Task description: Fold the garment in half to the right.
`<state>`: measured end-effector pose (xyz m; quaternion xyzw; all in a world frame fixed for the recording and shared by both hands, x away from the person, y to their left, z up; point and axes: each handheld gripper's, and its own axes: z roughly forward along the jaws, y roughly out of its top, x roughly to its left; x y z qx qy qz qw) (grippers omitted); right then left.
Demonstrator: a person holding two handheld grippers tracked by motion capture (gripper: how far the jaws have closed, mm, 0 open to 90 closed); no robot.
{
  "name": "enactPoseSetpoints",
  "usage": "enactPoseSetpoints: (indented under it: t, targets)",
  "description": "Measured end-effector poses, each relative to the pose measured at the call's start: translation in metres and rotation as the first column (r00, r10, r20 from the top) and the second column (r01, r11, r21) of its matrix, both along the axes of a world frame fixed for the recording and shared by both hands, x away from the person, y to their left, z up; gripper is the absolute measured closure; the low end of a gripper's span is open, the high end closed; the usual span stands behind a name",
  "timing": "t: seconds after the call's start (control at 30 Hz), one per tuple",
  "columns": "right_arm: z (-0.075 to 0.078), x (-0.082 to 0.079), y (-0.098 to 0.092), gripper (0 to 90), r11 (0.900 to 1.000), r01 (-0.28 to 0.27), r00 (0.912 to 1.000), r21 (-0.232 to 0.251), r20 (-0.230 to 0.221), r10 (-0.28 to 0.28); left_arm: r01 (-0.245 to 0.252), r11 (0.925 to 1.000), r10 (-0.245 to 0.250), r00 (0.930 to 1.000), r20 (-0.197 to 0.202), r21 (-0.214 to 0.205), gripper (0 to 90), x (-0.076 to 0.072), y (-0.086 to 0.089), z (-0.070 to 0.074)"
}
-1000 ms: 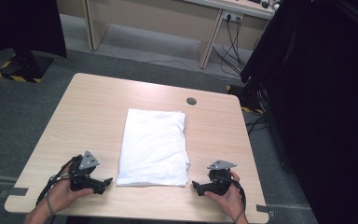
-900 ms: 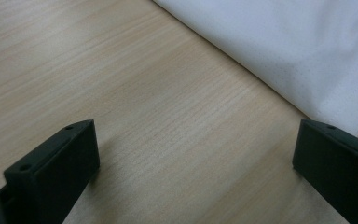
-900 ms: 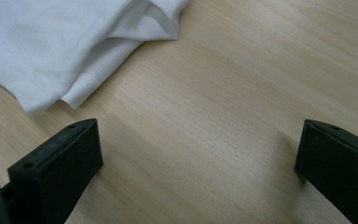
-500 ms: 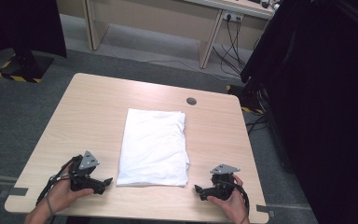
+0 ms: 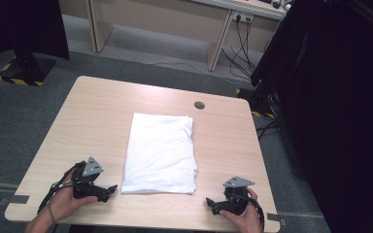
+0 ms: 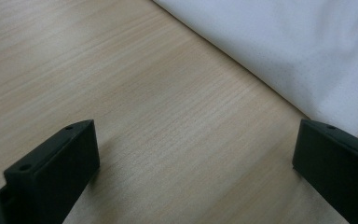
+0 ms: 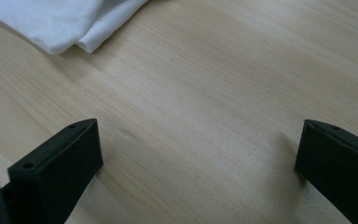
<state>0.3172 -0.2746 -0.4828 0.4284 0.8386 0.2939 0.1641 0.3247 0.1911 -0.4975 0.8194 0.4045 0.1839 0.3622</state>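
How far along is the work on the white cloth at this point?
Done, by the look of it: the white cloth lies folded in a neat rectangle mid-table. In hand: nothing. The left tongs and right tongs rest near the front edge, jaws wide apart and holding nothing, each beside a near corner of the cloth without touching it. Left: either a further fold or nothing; I cannot tell which.

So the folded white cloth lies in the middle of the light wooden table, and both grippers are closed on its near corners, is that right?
Not quite. The folded white cloth lies mid-table, but the left gripper and right gripper stand open, holding nothing. Both gripper views show jaws wide apart over bare wood.
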Motion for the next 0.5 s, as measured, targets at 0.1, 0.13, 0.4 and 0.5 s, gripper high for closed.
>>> enactPoseSetpoints:
  t: [0.1, 0.13, 0.4, 0.5]
  targets:
    - [0.0004, -0.0027, -0.0006, 0.9, 1.0, 0.001, 1.0, -0.003, -0.007, -0.001, 0.0, 1.0, 0.0, 1.0, 0.0, 0.0, 0.0, 0.0, 0.0, 0.0]
    - [0.0005, -0.0038, -0.001, 0.8, 1.0, 0.001, 1.0, -0.005, -0.008, -0.001, 0.0, 1.0, 0.0, 1.0, 0.0, 0.0, 0.0, 0.0, 0.0, 0.0]
    - [0.0008, -0.0089, -0.0024, 0.8, 0.9999, 0.001, 0.9999, -0.01, -0.014, -0.001, 0.0, 1.0, 0.0, 1.0, 0.0, 0.0, 0.0, 0.0, 0.0, 0.0]
    - [0.0011, -0.0108, -0.0032, 0.8, 0.9999, -0.001, 0.9999, -0.013, -0.017, 0.0, 0.007, 1.0, -0.007, 1.0, 0.001, 0.001, 0.0, -0.0002, -0.0002, -0.0001]
